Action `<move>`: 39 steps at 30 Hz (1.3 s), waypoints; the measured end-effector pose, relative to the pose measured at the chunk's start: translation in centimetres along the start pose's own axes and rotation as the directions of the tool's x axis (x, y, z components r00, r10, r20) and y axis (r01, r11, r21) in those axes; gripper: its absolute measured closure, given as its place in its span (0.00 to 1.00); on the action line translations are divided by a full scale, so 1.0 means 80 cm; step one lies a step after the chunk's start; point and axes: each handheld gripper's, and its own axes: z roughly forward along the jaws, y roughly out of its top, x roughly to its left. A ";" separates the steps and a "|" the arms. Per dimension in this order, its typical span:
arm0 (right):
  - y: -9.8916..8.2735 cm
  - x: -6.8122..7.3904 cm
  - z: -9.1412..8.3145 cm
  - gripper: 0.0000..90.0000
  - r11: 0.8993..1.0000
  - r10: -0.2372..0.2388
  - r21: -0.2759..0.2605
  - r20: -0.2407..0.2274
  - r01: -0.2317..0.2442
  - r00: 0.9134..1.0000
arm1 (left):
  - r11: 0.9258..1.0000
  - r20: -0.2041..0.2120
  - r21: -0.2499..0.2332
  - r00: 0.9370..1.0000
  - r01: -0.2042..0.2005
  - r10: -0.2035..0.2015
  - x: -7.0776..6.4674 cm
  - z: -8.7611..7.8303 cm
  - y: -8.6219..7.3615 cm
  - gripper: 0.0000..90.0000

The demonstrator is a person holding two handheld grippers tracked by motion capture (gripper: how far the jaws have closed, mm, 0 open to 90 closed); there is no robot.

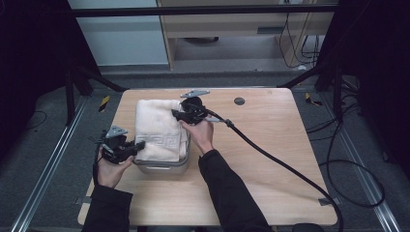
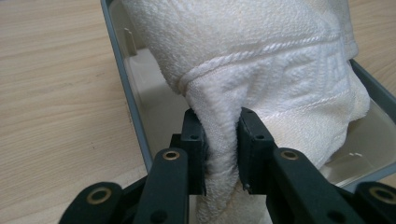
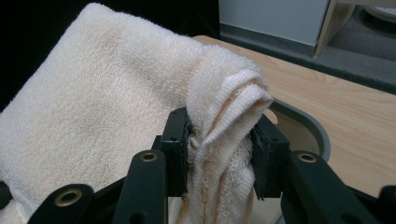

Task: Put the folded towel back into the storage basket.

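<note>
— While both hands work at the wooden worktop (image 1: pixel 270 159), where does the towel (image 1: pixel 157 128) sit?

— Folded and cream-white, it is draped over a grey-rimmed container (image 1: pixel 162 167) that stands left of the worktop's middle, nearer the left edge than the right. Its long axis runs from the near edge toward the far edge, and the patterned border band faces the near edge.

— And the left hand-held gripper (image 1: pixel 138 146)?

— It comes in from the left edge side, level with the towel's near end. In the left gripper view its jaws are pinched tight on a fold of the towel's (image 2: pixel 261 60) near left corner, and cloth hangs down between them, above the container's (image 2: pixel 133 112) clear inside.

— What about the right hand-held gripper (image 1: pixel 176 114)?

— It is at the towel's far right corner, on the side toward the far edge. The right gripper view shows its jaws clamped on a bunched, layered edge of the towel (image 3: pixel 102 93), with the container's rounded rim (image 3: pixel 317 130) just beyond. So the towel lies stretched between the two grips, one at each end of its long axis.
</note>
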 end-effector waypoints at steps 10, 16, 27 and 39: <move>-0.017 -0.006 0.013 0.70 1.000 -0.008 0.026 0.026 0.007 1.000 | 0.999 -0.023 0.031 1.000 -0.010 0.011 -0.002 0.017 -0.006 0.82; -0.026 -0.011 0.017 0.69 0.999 0.002 0.032 0.031 -0.003 1.000 | 0.999 -0.039 0.042 0.999 -0.018 0.020 -0.005 0.025 -0.009 0.82; -0.031 -0.011 0.025 0.68 0.999 -0.018 0.046 0.051 0.016 0.999 | 0.998 -0.063 0.061 0.998 -0.022 0.026 -0.006 0.033 -0.013 0.79; -0.036 -0.005 0.025 0.66 0.996 -0.067 0.059 0.084 0.062 0.994 | 0.998 -0.082 0.057 0.997 -0.008 0.013 -0.003 0.034 -0.013 0.68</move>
